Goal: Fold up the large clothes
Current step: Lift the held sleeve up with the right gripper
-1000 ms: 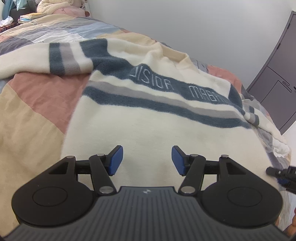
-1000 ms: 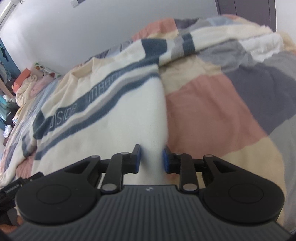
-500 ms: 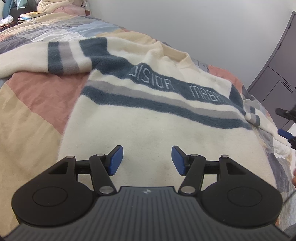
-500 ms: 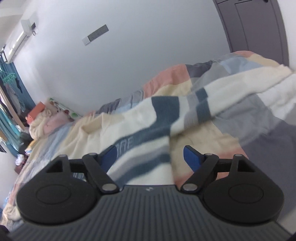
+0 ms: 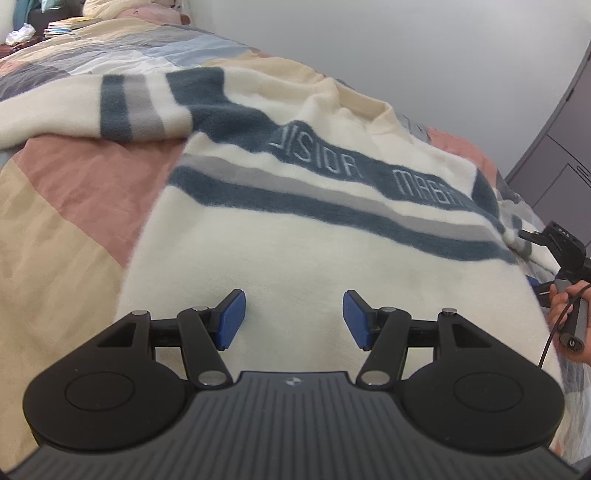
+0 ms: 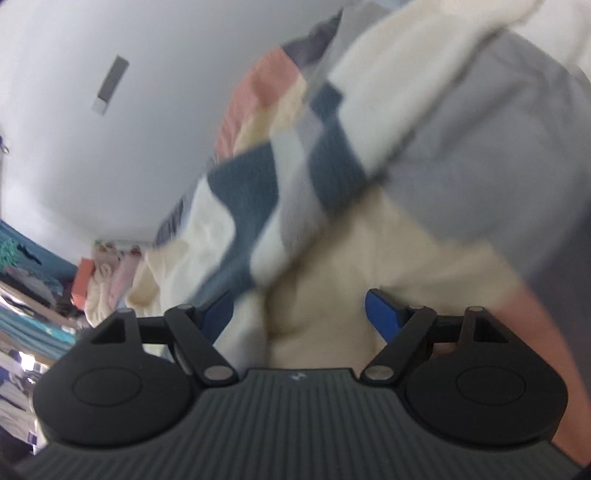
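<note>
Patchwork quilt under me, fills the left of my left view: pink, tan, grey and pale blue blocks. Plain white wall across the top. Grey cabinet at the right edge. Heap of bedding and stacked books in the far upper left corner. My right view is blurred: wall with a small grey plate upper left, cluttered shelves at lower left.
</note>
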{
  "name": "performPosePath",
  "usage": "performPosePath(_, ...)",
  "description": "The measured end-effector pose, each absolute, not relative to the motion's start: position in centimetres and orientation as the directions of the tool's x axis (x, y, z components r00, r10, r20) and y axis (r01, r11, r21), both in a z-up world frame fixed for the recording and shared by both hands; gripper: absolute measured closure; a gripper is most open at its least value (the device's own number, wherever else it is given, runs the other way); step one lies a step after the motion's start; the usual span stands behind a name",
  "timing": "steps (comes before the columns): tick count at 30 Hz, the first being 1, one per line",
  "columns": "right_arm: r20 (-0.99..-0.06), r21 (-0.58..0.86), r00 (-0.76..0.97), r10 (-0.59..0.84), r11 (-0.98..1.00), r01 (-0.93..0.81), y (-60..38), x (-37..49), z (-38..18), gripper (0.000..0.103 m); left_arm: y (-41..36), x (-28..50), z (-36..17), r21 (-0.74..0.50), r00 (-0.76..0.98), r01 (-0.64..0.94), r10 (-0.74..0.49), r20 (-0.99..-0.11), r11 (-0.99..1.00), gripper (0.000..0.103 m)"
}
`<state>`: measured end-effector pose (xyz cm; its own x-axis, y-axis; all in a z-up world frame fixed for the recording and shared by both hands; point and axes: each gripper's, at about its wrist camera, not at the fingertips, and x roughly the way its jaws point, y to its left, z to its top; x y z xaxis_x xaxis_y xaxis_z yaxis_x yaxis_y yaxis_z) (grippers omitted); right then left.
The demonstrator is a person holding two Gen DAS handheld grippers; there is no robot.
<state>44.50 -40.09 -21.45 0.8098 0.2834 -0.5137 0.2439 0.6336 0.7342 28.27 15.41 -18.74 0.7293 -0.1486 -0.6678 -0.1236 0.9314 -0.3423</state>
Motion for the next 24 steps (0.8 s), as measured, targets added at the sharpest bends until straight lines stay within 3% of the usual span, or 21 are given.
performPosePath(5, -0.413, 0.798, 0.891, 0.187, 0.546, 0.255, -44.6, 45.0, -22.5, 0.023, 16.3, 29.1, -19.1, -0.366, 0.737, -0.161, -0.136, -0.663, 0.917, 0.039)
performPosePath(11, -0.33, 0.799, 0.937, 0.11, 0.561, 0.216, -46.7, 46.2, -22.5, 0.023, 16.4, 29.1, -18.3, -0.265, 0.771, -0.209, -0.008, -0.637, 0.941, 0.039)
performPosePath(14, -0.293, 0.791, 0.956, 0.001, 0.561, 0.242, -48.1, 46.8, -21.7, 0.023, 16.7, 29.5, -18.5, -0.257, 0.766, -0.233, 0.015, -0.642, 0.938, 0.039)
performPosePath(19, -0.362, 0.739, 0.927, -0.101, 0.575, 0.351, -51.8, 49.7, -21.3, 0.022, 16.1, 30.0, -18.6, -0.2, 0.751, -0.203, 0.021, -0.66, 0.958, 0.039)
performPosePath(24, -0.44, 0.61, 0.876, -0.196, 0.651, 0.452, -54.6, 51.6, -20.9, 0.031, 15.1, 30.5, -18.6, -0.156, 0.74, -0.174, 0.024, -0.673, 0.972, 0.039)
